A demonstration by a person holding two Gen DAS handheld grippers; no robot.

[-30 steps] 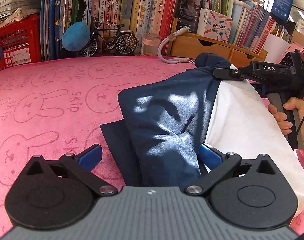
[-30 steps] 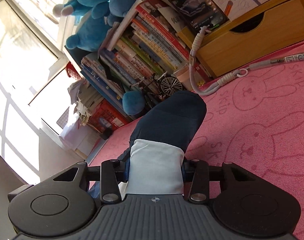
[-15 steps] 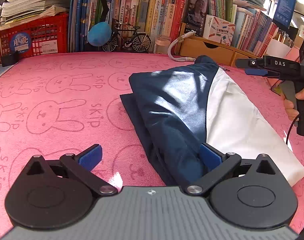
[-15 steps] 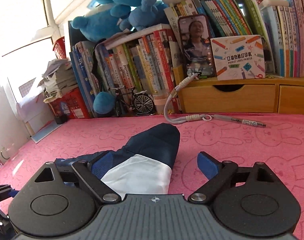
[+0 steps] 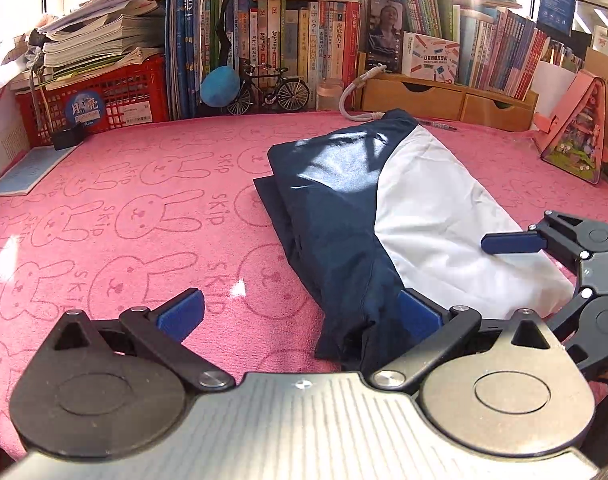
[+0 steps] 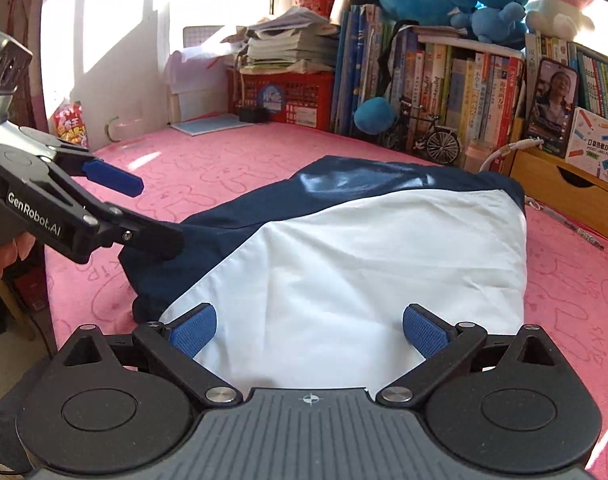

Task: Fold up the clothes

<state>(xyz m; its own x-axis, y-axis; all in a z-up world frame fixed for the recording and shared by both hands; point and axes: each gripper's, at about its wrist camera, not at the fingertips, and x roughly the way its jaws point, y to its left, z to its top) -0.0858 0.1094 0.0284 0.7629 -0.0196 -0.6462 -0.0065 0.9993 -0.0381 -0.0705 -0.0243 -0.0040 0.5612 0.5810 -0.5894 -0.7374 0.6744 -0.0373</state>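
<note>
Now our right claw (image 6: 310, 330) is opening, empty, just over the garment's (image 6: 364, 248) near white end — its length runs away toward the books; left claw (image 5: 304, 312) wide open, nothing gripped.

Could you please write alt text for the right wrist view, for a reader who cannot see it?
A folded navy and white garment lies on a pink bunny-print cloth, the right gripper opening just above its white panel without pressing it. The left gripper reaches in from the left; books behind.
</note>
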